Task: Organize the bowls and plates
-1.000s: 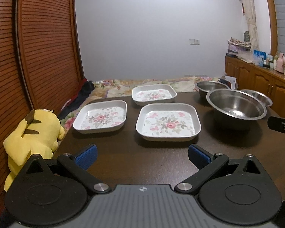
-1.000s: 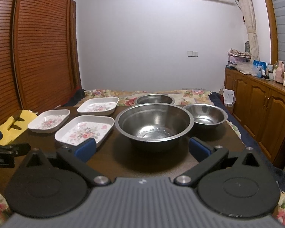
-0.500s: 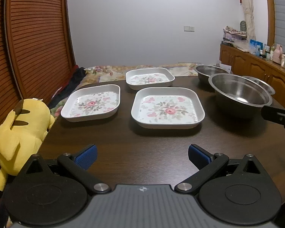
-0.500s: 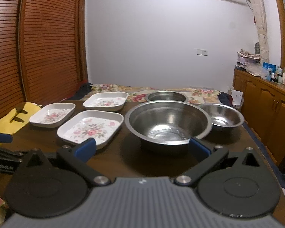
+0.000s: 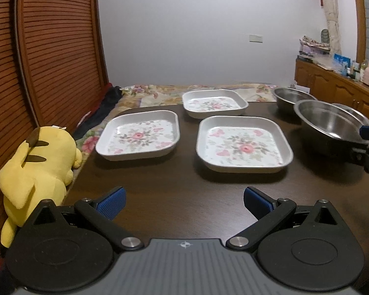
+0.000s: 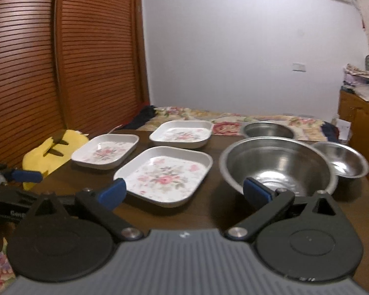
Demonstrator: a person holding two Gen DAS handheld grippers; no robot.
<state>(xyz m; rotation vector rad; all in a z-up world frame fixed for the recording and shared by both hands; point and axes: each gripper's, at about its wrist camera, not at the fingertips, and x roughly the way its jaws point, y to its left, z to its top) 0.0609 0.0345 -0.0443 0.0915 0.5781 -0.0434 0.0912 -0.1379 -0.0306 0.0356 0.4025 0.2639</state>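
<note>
Three white square plates with flower prints lie on the dark wooden table (image 5: 174, 196): a left plate (image 5: 139, 134), a near right plate (image 5: 243, 143) and a far plate (image 5: 214, 103). Right of them stand three steel bowls: a large one (image 6: 278, 166), a small one (image 6: 340, 162) and a far one (image 6: 268, 129). My left gripper (image 5: 183, 202) hovers open over the table's near part, short of the plates. My right gripper (image 6: 183, 191) is open too, empty, between the near plate (image 6: 166, 172) and the large bowl.
A yellow plush toy (image 5: 37, 164) leans at the table's left edge against brown louvred doors (image 5: 49, 61). A floral bedspread (image 6: 233, 116) lies beyond the table. A wooden sideboard (image 5: 337, 88) with clutter runs along the right wall.
The left gripper has drifted a little right and closer to the plates. The right gripper has swung left, so the plates sit more central in its view. Both stayed open.
</note>
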